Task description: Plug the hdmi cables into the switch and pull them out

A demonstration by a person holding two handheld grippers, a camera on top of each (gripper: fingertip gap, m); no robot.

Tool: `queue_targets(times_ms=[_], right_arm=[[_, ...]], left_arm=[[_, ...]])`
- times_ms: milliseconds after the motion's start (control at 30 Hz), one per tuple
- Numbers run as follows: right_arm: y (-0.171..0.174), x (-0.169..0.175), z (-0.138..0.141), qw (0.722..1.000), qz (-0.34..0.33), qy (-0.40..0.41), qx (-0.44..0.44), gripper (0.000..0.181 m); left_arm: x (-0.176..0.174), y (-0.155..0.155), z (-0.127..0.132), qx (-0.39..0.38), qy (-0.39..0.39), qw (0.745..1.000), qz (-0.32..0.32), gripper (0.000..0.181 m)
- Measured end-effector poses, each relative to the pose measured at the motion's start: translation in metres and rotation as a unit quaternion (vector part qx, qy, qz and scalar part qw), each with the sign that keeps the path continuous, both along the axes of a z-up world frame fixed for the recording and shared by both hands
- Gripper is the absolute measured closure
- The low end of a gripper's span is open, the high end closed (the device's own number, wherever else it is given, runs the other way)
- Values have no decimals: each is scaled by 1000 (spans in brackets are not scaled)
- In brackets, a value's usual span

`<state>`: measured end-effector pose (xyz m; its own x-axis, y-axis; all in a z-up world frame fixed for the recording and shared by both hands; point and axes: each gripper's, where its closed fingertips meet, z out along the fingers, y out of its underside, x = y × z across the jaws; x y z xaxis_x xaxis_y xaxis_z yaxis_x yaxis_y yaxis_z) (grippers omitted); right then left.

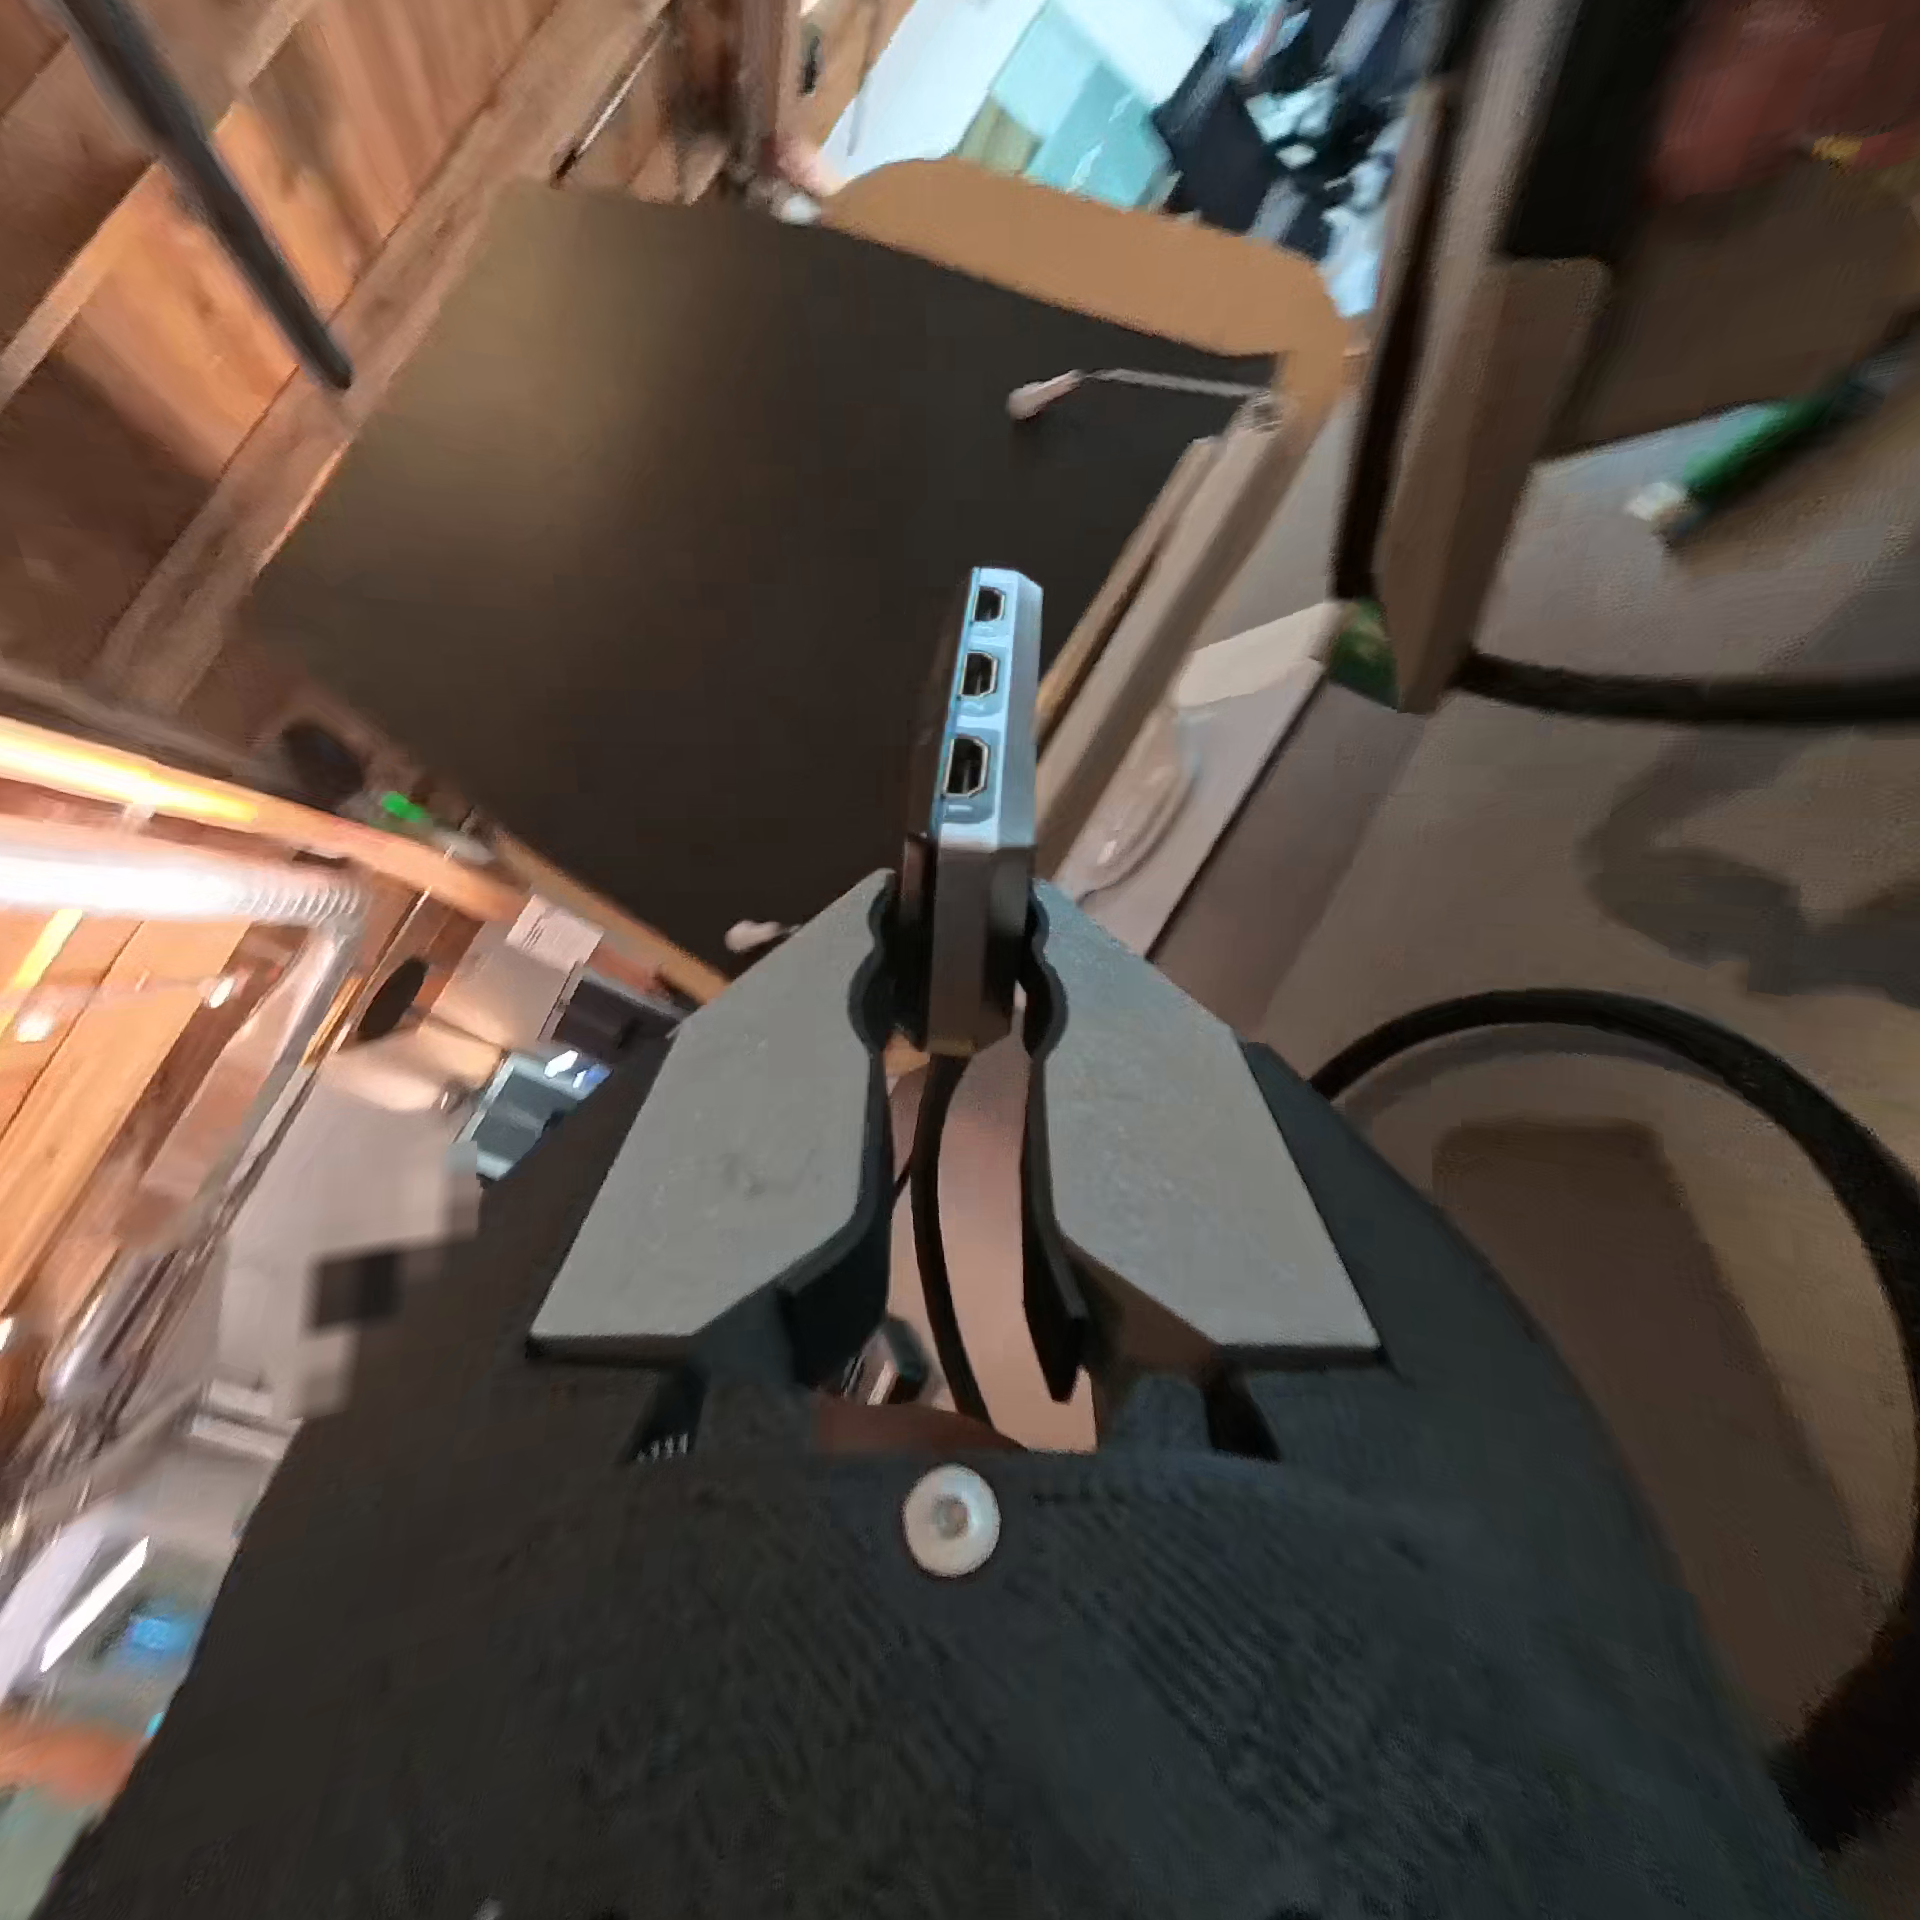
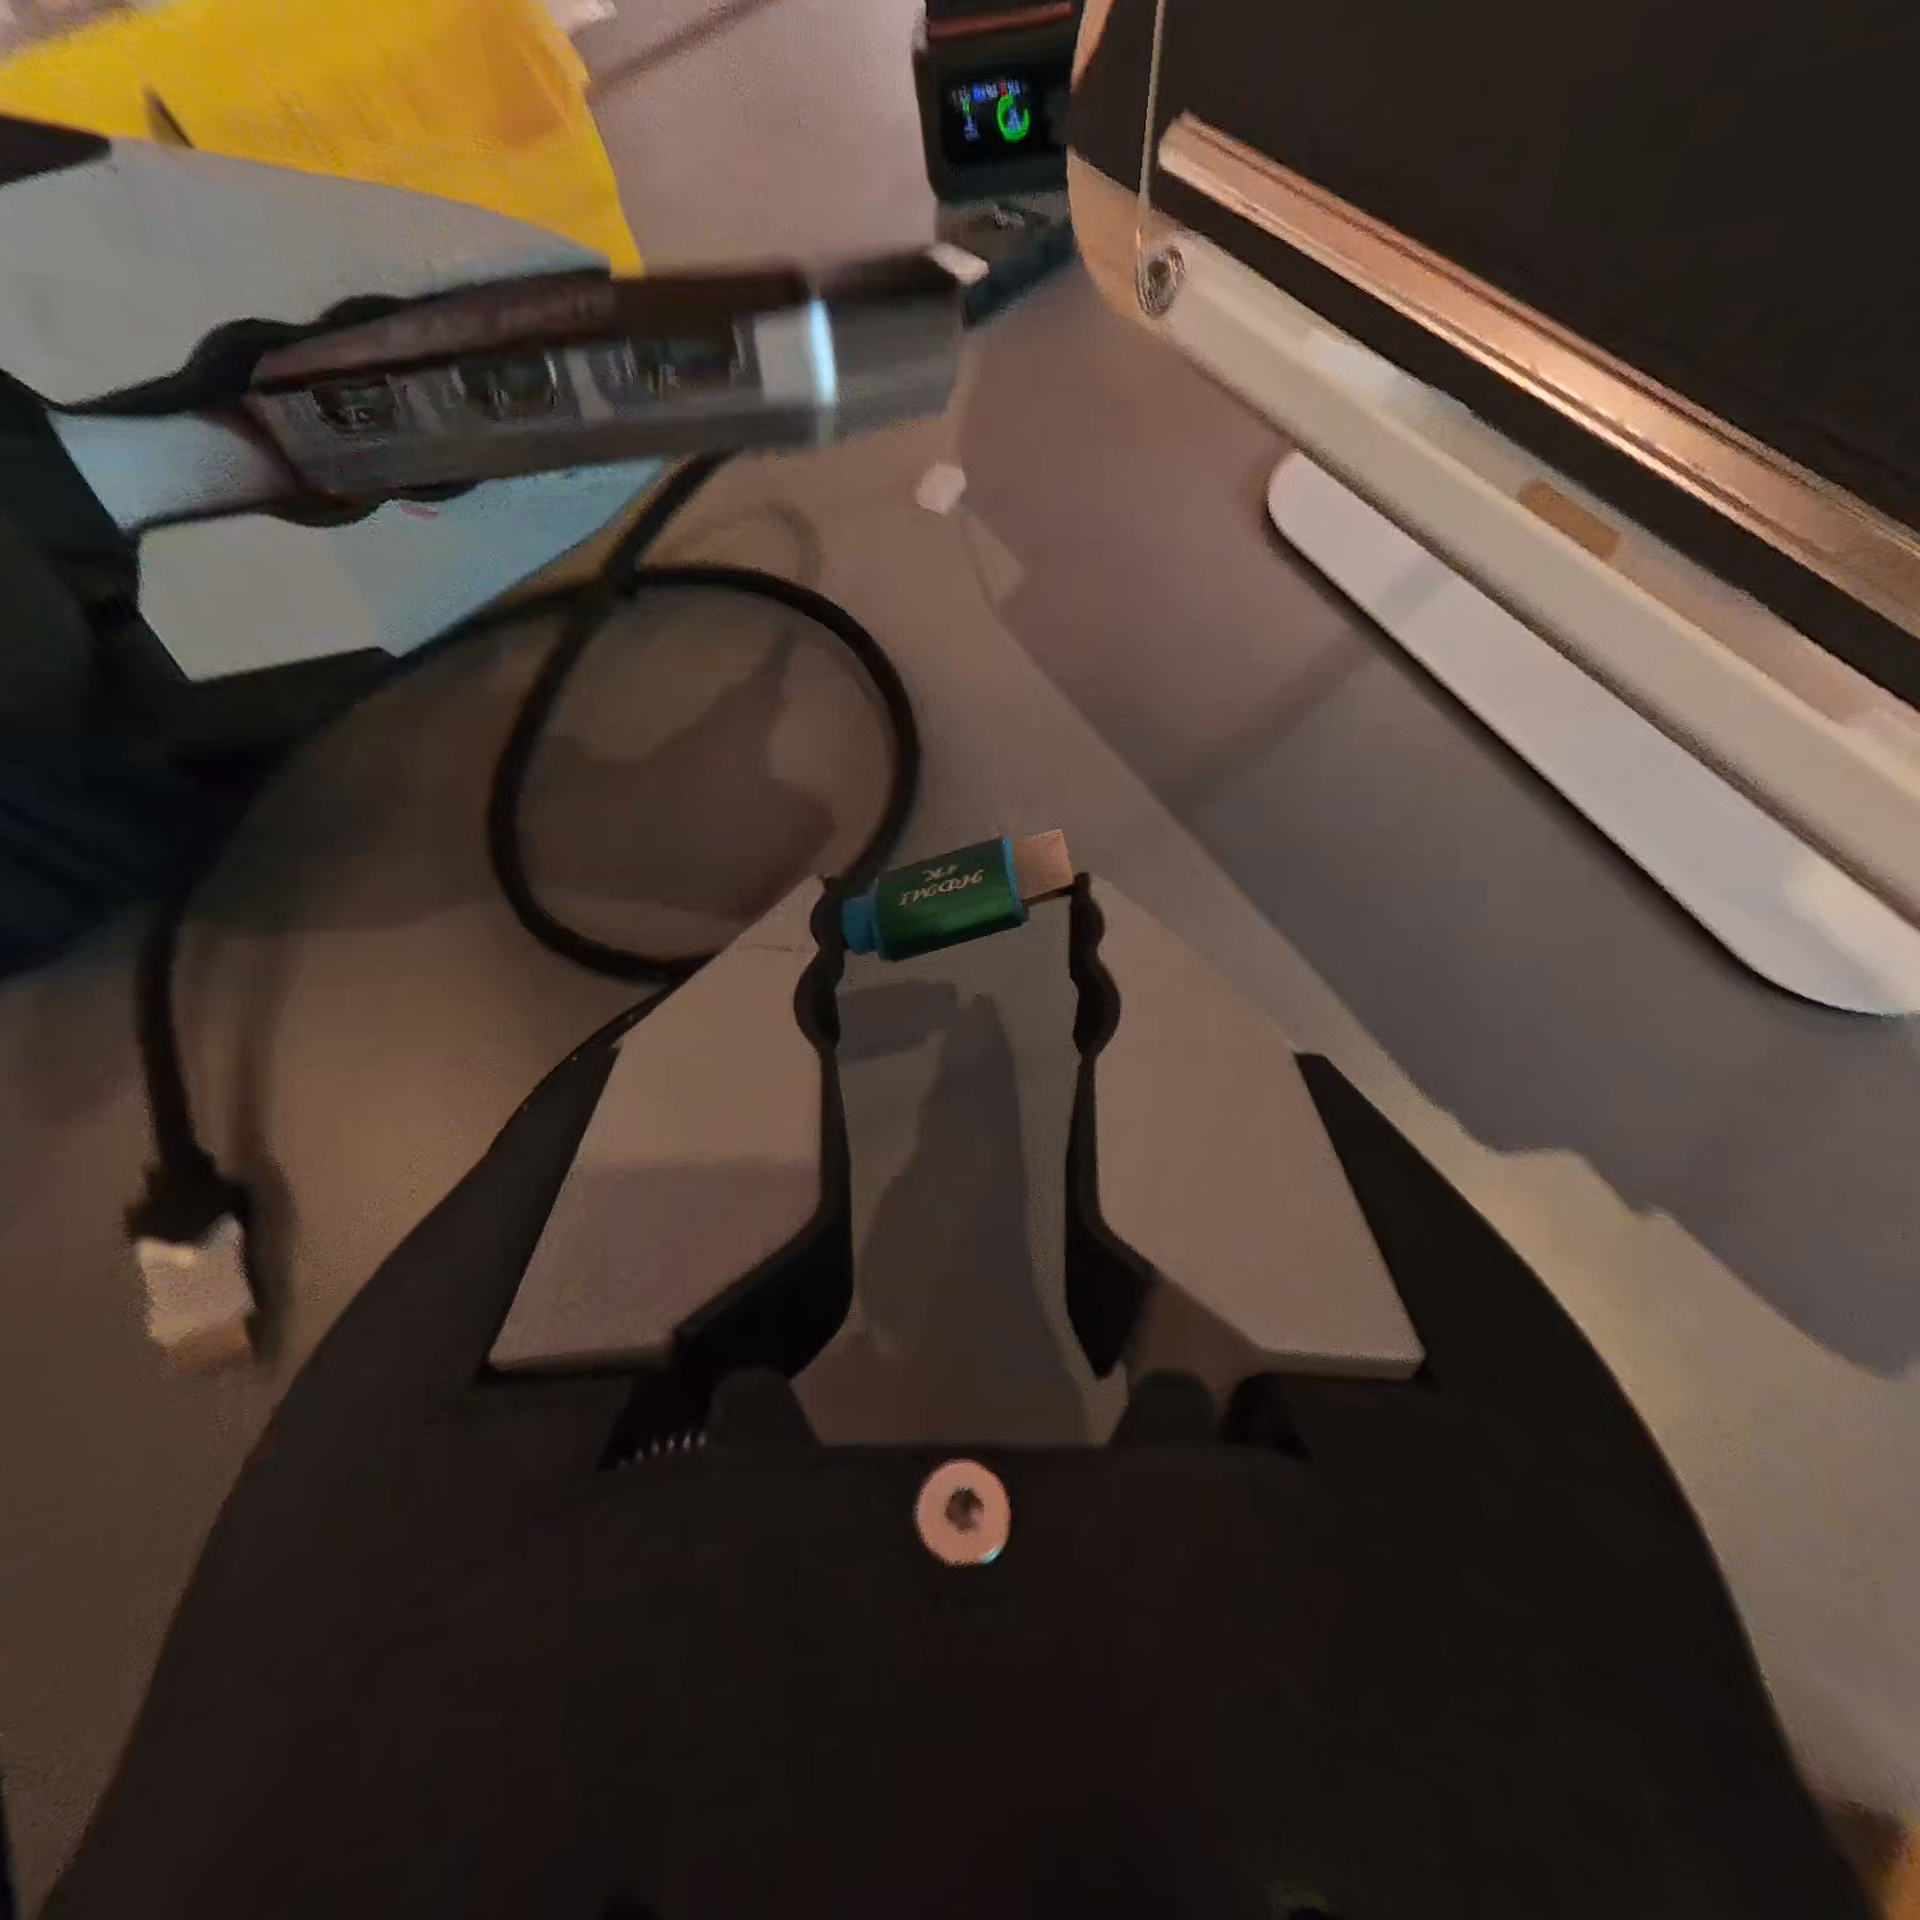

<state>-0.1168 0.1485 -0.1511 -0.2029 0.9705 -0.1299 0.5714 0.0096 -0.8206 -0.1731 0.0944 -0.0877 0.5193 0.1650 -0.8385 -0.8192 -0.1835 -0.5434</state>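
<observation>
Between the fingers of the left tool [image 1: 961, 940] sits the switch [image 1: 977, 790], a slim grey box pinched tight at its lower end and standing nearly upright above the surface [image 1: 1558, 935]. Three ports run up its narrow edge, all of them empty, and a thin black lead [image 1: 935, 1226] drops from its bottom end down between the fingers. Off to the upper right lies a green plug [image 1: 1756, 447], blurred, flat on the surface and well apart from the switch. A thick black cable [image 1: 1756, 1101] curves past on the right.

Over on the right wrist view, the right tool [image 2: 951, 920] is spread wide, fingers apart and hovering low over the surface [image 2: 1455, 987]. Just beyond the fingertips lies the green plug [image 2: 940, 904], lying crosswise to the fingers with its metal tip pointing right; whether the fingers touch it I cannot tell. Its black cable [image 2: 894, 727] loops round in a circle behind it. Up at the left, the left tool [image 2: 187, 416] holds the switch [image 2: 623, 364] out level, ports facing this camera, blurred. A white keyboard [image 2: 1621, 769] lies along the right, near a dark monitor [image 2: 1610, 208].
</observation>
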Motion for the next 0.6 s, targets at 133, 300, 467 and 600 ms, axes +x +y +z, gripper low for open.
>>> queue_targets(times_ms=[133, 300, 467, 600], right_arm=[[6, 28, -35, 992, 38, -82, 88, 140], [16, 35, -54, 984, 18, -117, 133, 137], [4, 25, -15, 993, 41, 6, 109, 133], [-13, 22, 6, 979, 82, 80, 166, 135]], left_arm=[[30, 8, -29, -66, 57, 995, -55, 162], [31, 9, -34, -77, 55, 994, -60, 162], [34, 7, -36, -85, 32, 993, -80, 161], [41, 4, -46, -116, 13, 987, -107, 162]])
